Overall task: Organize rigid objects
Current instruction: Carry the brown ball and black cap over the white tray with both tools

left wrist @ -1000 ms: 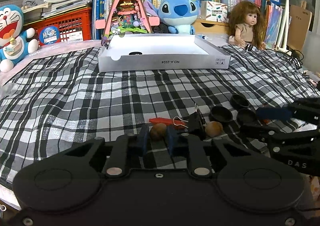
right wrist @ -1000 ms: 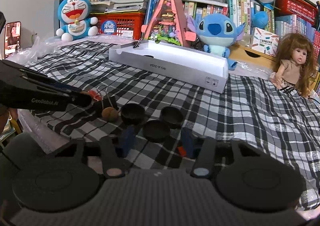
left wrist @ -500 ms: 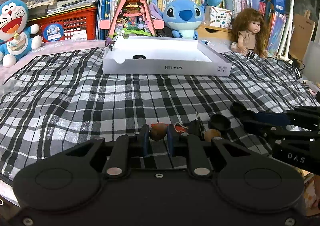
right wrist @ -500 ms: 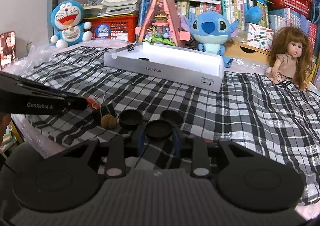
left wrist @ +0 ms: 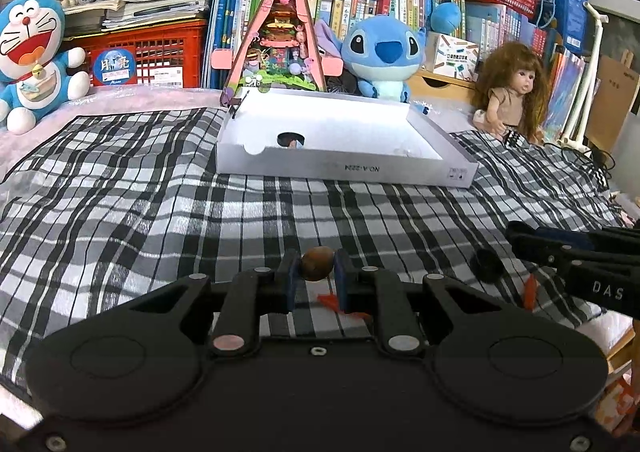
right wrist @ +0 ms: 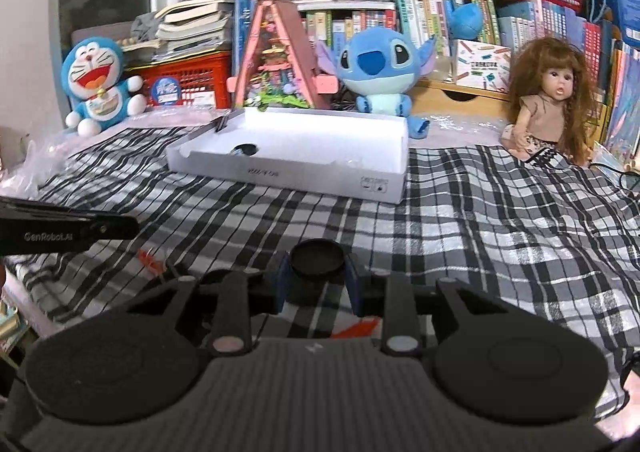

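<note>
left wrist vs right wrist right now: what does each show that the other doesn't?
Left wrist only: the left tool shut on a brown ball, and a loose black cap on the blanket.
Right wrist only: the right tool shut on a black cap.
Both: the white box, the plaid blanket, the Stitch plush and the doll.

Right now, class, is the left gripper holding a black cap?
No, the left gripper is shut on a brown ball.

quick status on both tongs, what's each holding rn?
Left tongs: closed on the brown ball.
Right tongs: closed on the black cap.
</note>
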Tool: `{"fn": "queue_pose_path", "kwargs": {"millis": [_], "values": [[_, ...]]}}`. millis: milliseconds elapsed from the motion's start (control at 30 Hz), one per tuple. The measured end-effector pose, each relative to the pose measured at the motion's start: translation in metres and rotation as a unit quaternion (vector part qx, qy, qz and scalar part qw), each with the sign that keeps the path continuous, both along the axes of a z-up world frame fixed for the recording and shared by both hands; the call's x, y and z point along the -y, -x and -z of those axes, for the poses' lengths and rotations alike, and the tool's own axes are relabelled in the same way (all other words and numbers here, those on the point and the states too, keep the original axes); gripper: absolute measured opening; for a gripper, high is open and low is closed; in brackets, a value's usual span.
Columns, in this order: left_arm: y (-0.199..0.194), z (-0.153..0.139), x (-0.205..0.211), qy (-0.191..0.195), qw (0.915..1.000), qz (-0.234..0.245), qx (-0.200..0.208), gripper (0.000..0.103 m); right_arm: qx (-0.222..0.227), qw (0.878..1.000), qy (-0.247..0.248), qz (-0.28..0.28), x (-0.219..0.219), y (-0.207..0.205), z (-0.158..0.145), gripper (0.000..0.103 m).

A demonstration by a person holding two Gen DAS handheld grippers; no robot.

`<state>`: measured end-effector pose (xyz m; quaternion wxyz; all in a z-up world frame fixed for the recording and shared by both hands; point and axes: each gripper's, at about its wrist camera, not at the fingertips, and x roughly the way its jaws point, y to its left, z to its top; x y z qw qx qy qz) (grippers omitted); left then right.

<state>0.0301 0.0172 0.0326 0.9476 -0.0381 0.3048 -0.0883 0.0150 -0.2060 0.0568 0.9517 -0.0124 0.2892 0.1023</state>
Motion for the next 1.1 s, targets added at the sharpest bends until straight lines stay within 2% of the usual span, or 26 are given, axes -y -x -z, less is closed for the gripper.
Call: {"fn": "queue_pose_path", "kwargs": {"millis": [600, 1100], "values": [[-0.061, -0.038, 0.001, 0.007, 0.9996, -0.003, 0.026, 0.018, -0.023, 0.998, -0.046, 0.038, 0.021, -0.063, -0.025, 0.035], [-0.121, -0.043, 0.003, 0.014, 0.9997, -0.019, -0.003, 0.018, -0.044, 0.995, -0.078, 0.049, 0.025, -0.11, -0.037, 0.035]]}}
